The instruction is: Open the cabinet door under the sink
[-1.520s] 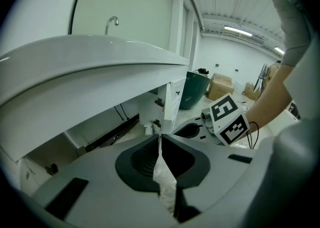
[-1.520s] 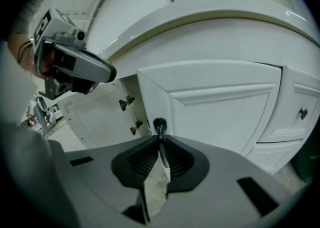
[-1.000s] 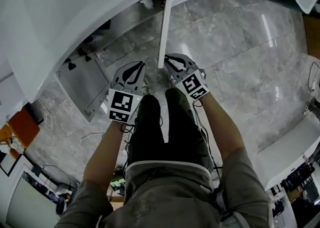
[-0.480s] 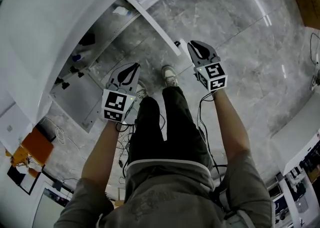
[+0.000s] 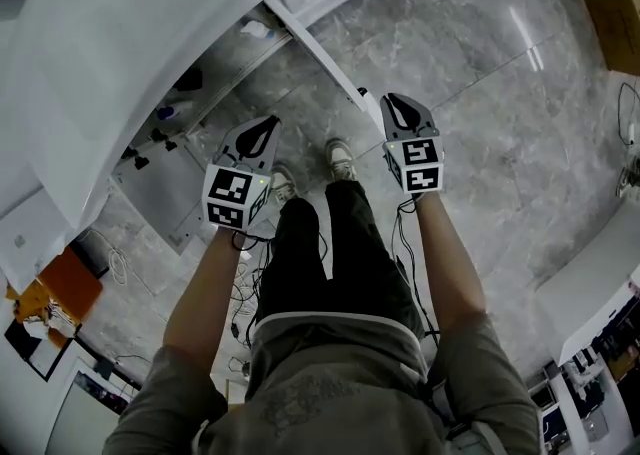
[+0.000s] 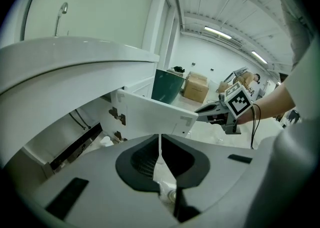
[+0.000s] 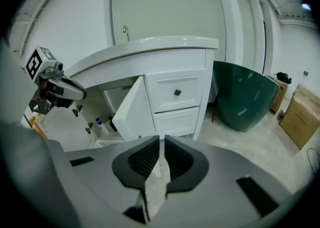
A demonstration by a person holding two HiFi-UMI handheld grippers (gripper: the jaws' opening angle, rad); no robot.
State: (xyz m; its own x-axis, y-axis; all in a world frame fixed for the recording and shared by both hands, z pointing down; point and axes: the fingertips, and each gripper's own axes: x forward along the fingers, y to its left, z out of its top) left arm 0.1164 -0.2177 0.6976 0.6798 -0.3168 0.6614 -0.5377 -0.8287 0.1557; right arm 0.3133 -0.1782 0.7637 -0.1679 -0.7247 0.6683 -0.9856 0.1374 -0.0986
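**Door.** The door (image 5: 318,53) under the sink bench (image 5: 90,63) stands swung well out from the cabinet (image 7: 114,95). From the head view it shows edge-on. Its long axis runs from the hinge side at the cabinet out toward the person's feet, and it lies between the 2 grippers.

**Grippers.** The right gripper (image 5: 395,103) is the nearer. Its tips sit just beside the door's free edge, on the outer-face side; we see no contact. The left gripper (image 5: 265,128) hangs on the inner-face side, apart from the door and pointing toward the opening.

**Jaws.** On both grippers the jaws are drawn nearly together, with only a thin slit between them. Neither has hold of anything.

**Containers.**
- The cabinet is open. Inside we note a small bottle (image 7: 98,122) with a blue cap low down, and dark hoses (image 6: 79,119).
- The 2 drawers (image 7: 175,93) beside the opening are shut.
- A green tub (image 7: 245,94) stands next to the unit; its contents are not visible.

**Judgement.** We judge the task as good as complete. Any further swing would have to come from the inner-face side.
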